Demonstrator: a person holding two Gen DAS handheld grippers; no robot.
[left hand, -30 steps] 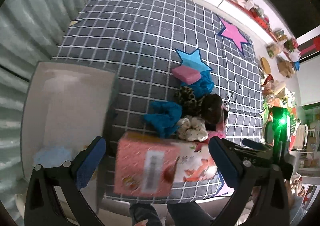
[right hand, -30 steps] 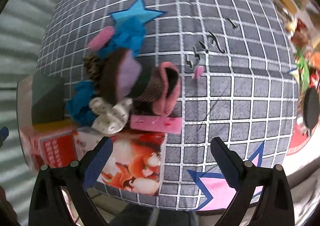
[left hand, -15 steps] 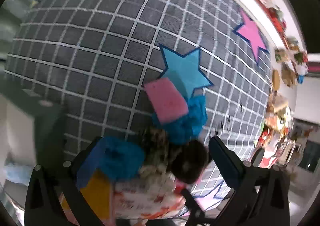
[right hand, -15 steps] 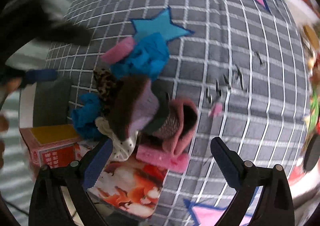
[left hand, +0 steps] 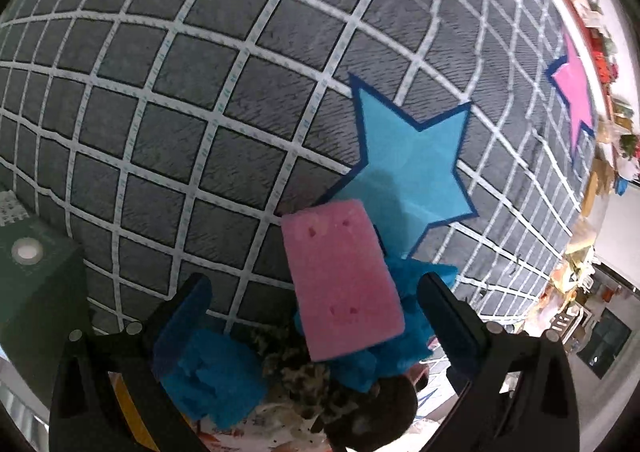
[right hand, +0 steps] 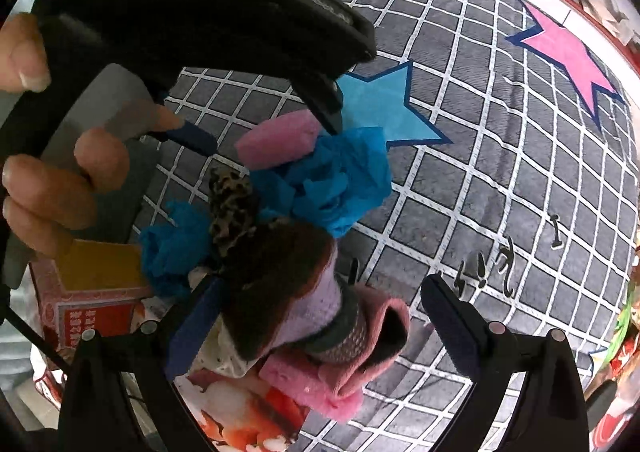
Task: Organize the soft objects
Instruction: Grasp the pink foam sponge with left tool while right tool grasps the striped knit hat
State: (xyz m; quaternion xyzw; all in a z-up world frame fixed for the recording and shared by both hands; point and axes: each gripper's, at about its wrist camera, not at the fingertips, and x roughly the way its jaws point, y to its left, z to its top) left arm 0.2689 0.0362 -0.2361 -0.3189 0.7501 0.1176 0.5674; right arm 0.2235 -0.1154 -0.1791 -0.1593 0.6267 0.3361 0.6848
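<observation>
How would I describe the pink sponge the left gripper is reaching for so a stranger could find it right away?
Find the light blue star printed on the grey checked mat. At the star's lower point lies a heap of soft things, and the flat pink rectangular foam sponge tops it, resting on crumpled blue tissue between the fingers of the open left gripper. Its neighbours are crumpled or furry; it alone is a smooth slab.

Soft things are crowding the near edge of the grid-patterned mat where I am working: a pink sponge lying on crumpled blue cloth, socks piling beside a printed box. Beyond the blue star, the mat is lying open toward its far edge.
</observation>
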